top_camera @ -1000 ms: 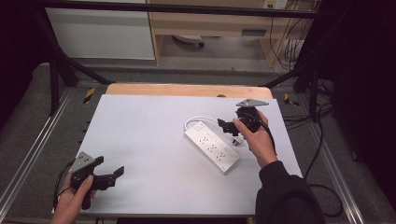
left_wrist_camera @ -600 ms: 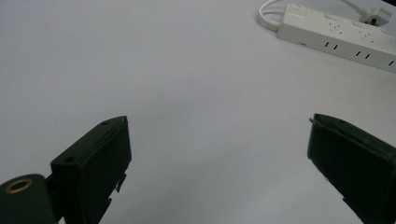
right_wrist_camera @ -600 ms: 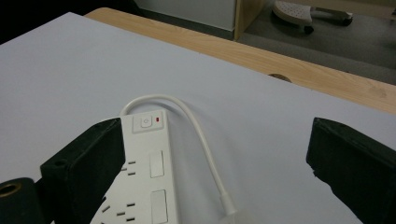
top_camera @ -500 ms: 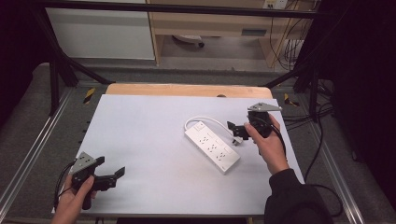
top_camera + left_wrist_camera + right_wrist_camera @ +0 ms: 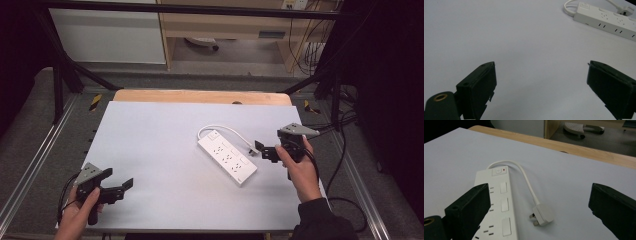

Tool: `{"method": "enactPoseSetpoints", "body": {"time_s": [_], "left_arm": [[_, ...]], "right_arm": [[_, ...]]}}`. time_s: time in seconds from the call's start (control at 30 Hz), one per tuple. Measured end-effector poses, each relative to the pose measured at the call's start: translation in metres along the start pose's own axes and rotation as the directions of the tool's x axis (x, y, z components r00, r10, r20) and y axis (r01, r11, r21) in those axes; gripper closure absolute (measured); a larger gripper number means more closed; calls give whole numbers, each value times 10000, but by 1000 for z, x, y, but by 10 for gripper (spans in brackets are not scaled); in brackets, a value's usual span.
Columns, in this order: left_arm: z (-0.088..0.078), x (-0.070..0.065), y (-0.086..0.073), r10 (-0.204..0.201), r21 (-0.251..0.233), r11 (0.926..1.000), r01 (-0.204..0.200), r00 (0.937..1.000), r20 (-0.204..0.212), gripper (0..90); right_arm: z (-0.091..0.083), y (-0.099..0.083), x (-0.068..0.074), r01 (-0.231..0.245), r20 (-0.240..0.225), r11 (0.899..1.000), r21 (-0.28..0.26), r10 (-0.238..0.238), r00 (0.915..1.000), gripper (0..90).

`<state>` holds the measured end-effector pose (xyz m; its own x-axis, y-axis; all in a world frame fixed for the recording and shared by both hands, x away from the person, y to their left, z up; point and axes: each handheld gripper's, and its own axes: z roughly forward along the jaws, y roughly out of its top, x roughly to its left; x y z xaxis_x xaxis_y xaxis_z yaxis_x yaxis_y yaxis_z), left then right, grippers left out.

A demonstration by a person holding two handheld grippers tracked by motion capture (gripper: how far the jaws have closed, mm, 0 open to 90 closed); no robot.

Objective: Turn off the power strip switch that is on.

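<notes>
**Power strip on a white table, an open gripper at each side**

A white power strip lies flat on the white table, right of the table's middle, set diagonally with its switch end toward the far side. In the right gripper view its top shows a row of rocker switches beside the sockets, and a main button with a small red light at the far end. A short white cord loops out of that end and curves back along the strip's right side, ending in a white three-pin plug that lies on the table just beside the strip, pins pointing toward the strip.

The right gripper is held in the person's right hand just right of the plug, above the table's right part, jaws spread wide with nothing between them. They point toward the strip.

The left gripper is held in the left hand at the near left corner of the table, well apart from the strip. Its jaws are also wide and empty, with bare table between them.

A strip of bare wood shows along the table's far edge.
</notes>
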<state>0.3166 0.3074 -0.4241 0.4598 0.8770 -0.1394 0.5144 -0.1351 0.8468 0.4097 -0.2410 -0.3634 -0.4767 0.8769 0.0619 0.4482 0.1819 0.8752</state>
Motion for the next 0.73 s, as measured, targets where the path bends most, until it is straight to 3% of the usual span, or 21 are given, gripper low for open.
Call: {"method": "enactPoseSetpoints", "body": {"time_s": [0.43,0.63,0.73], "left_arm": [[0,1,-1,-23,-11,10000,23,10000,-42,86],[0,0,-1,23,-1,10000,-23,10000,-22,86],[0,0,0,-11,-65,10000,11,10000,16,86]], "right_arm": [[-20,-53,-15,-643,455,9979,1,643,9969,46],[-17,-75,-16,-658,620,9977,157,647,9960,44],[-10,-84,-17,-715,922,9955,618,657,9936,44]]}}
